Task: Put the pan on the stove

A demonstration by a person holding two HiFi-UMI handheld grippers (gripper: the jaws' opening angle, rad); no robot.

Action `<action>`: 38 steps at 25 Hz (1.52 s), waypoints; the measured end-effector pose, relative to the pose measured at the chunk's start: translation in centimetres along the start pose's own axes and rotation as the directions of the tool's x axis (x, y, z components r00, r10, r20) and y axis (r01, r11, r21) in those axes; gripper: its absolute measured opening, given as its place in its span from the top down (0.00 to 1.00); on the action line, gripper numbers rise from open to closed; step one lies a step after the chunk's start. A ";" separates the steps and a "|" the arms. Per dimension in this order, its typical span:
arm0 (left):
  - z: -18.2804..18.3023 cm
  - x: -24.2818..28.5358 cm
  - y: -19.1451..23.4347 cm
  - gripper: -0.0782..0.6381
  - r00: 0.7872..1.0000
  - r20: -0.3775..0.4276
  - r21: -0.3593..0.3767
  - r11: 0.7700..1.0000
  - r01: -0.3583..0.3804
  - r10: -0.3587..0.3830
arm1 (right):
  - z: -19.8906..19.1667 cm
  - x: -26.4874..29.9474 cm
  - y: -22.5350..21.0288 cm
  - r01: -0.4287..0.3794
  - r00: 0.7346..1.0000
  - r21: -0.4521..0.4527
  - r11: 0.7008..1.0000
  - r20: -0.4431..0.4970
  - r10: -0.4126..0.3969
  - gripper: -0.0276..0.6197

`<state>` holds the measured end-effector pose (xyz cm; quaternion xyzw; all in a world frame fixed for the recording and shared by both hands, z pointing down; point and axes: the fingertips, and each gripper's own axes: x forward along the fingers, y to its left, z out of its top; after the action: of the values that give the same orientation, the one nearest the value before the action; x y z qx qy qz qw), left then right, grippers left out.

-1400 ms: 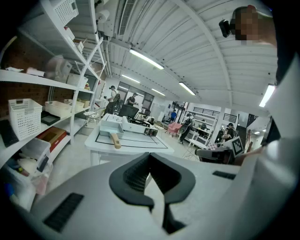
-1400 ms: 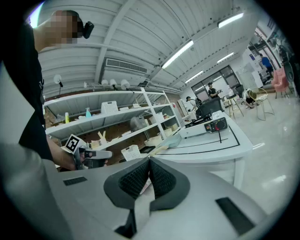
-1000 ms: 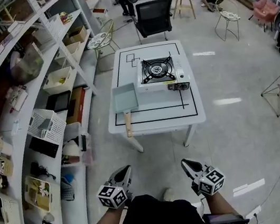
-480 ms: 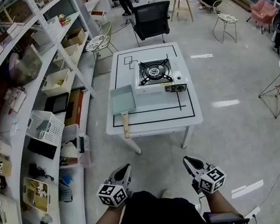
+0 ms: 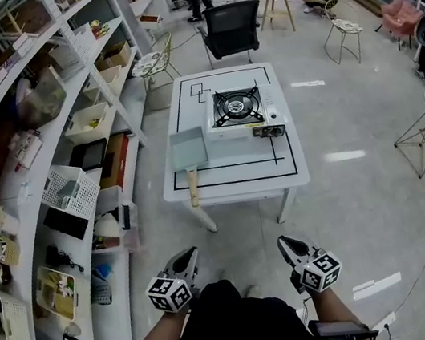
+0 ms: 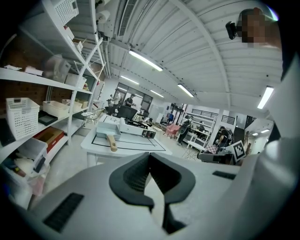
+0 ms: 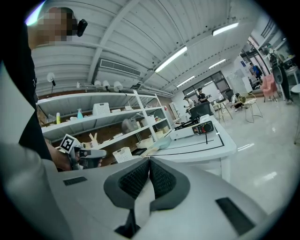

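Head view, pan (image 5: 189, 149): it lies flat on the white table (image 5: 236, 188), just left of the stove (image 5: 240, 111). Its wooden handle (image 5: 194, 187) points toward the person, and it is not yet on the burner.
Head view, grippers: the left gripper (image 5: 188, 257) and the right gripper (image 5: 286, 245) are held low in front of the person's body. Both are well apart from the table and carry nothing.
Head view, risk: the handle's end reaches close to the near table edge. A misjudged approach could knock it, spinning the pan or dragging it off the table.
Left gripper view, jaws: the ribbed pads meet at their tips with nothing between them, so this gripper is closed and empty. The pan and stove show small on the table ahead.
Left gripper view, risk: if the jaws arrive closed, they would shove the handle instead of straddling it. The shelf unit (image 6: 37, 89) stands close on this side, and a wide swing could catch it.
Right gripper view, jaws: the pads are pressed together on nothing, so this gripper is closed and empty too. The stove's control panel (image 7: 206, 127) faces this way.
Right gripper view, risk: a pinch far out on the handle would probably let the pan sag or roll in the pads. Set down off-centre on the burner supports, it could tip or push the light stove along the table.
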<state>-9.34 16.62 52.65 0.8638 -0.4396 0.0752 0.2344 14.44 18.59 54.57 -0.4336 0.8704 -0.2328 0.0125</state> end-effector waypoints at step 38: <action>5.9 12.5 11.8 0.88 0.999 0.013 -0.107 0.994 0.037 -0.035 | 5.4 13.6 -5.5 0.070 0.990 -0.009 0.997 -0.123 -0.071 0.92</action>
<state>-11.67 -1.18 55.66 0.8582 -0.4286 0.0427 0.2793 11.29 3.28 54.54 -0.4489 0.8541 -0.2576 -0.0504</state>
